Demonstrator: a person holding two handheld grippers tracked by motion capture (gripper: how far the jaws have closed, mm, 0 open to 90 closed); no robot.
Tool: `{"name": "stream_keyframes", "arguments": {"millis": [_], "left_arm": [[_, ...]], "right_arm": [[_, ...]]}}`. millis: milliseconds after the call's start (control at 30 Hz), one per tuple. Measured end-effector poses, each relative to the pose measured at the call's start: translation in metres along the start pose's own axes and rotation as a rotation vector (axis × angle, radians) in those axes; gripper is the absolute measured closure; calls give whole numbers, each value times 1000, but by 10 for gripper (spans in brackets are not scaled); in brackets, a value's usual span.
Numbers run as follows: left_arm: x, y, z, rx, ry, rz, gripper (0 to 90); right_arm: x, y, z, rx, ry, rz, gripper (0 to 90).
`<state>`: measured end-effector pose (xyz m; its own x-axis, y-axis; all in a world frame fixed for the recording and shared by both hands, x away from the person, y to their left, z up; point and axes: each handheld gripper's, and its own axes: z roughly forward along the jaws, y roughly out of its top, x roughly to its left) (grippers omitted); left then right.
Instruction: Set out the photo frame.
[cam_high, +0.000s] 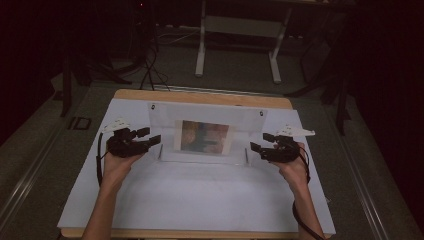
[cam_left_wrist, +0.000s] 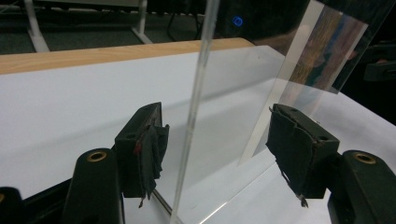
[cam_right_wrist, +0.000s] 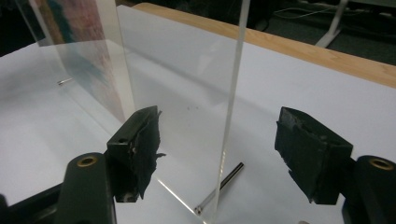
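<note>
left gripper: jaws spread wide, straddling the left edge of the clear acrylic frame without pressing on it; in the left gripper view the edge stands upright between the pads, apart from both. right gripper: jaws likewise spread, set around the right edge, no contact seen.

frame location: upright across the far middle of the worktop, on the white sheet, colour print sandwiched at its centre.

step in hand, as judged: both side edges bracketed, nothing gripped. next move calls for closing both pairs of jaws evenly on the panel edges, keeping the panel vertical, avoiding twist.

surroundings: small metal pin lying at the base of the right edge, touching or just beside it; possible snag when shifting. white stand legs on the floor beyond, well apart.
</note>
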<state>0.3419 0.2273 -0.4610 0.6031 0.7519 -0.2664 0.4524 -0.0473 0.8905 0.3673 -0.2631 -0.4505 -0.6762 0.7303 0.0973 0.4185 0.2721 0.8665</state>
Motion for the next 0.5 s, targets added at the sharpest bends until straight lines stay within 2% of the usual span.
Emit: {"name": "stream_keyframes", "arguments": {"millis": [167,267,367,400,433,467,500], "left_arm": [[4,1,-9,1,13,9,366],[10,1,-17,-6,21,-2,366],[14,0,-21,-5,35,-13,366],[17,-2,-23,4,61,-17,366],[17,-2,-23,4,61,-17,366],[22,-5,-24,29,107,-18,366],[22,-5,-24,29,107,-18,365]], "right_arm": [[-6,-1,-5,5,18,10,300],[-16,-6,-7,18,26,39,300],[-20,-8,-7,30,27,42,301],[-25,-11,-8,45,26,49,305],[-27,-12,-8,53,27,49,306],[-30,-15,-8,68,21,53,306],[-30,-15,-8,68,21,53,306]]}}
